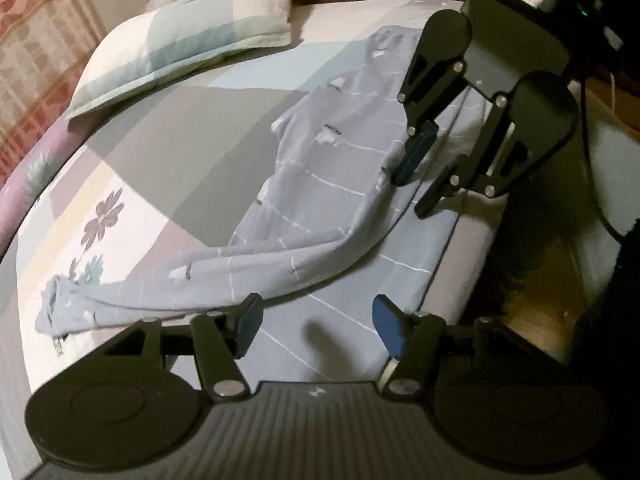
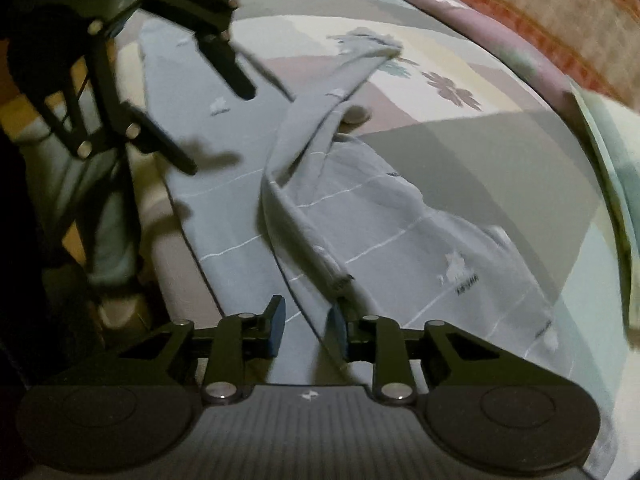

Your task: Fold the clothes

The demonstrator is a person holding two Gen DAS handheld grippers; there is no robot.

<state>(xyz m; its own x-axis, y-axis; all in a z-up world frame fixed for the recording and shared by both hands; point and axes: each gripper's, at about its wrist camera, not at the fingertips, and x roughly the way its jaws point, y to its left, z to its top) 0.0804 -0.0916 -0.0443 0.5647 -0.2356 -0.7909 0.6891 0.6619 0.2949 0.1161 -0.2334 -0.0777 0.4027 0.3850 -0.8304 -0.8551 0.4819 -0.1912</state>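
Note:
A grey garment [image 1: 320,184] with thin white lines and small white motifs lies crumpled on the bed. One long part of it stretches to a bunched end [image 1: 52,308]. My left gripper [image 1: 318,328] hangs open over its near edge, nothing between the pads. My right gripper [image 1: 420,184] points down at the garment's right side. In the right wrist view, a folded edge of the garment [image 2: 304,216] runs down between the fingers of the right gripper [image 2: 306,328]; a gap shows beside the left pad [image 2: 276,328]. The left gripper [image 2: 208,120] stands open at upper left.
The bed has a patchwork sheet [image 1: 132,152] with flower prints. A checked pillow [image 1: 192,32] lies at the head. The mattress edge [image 1: 476,248] drops to the floor on the right. A red-patterned curtain [image 1: 32,48] hangs beyond the bed.

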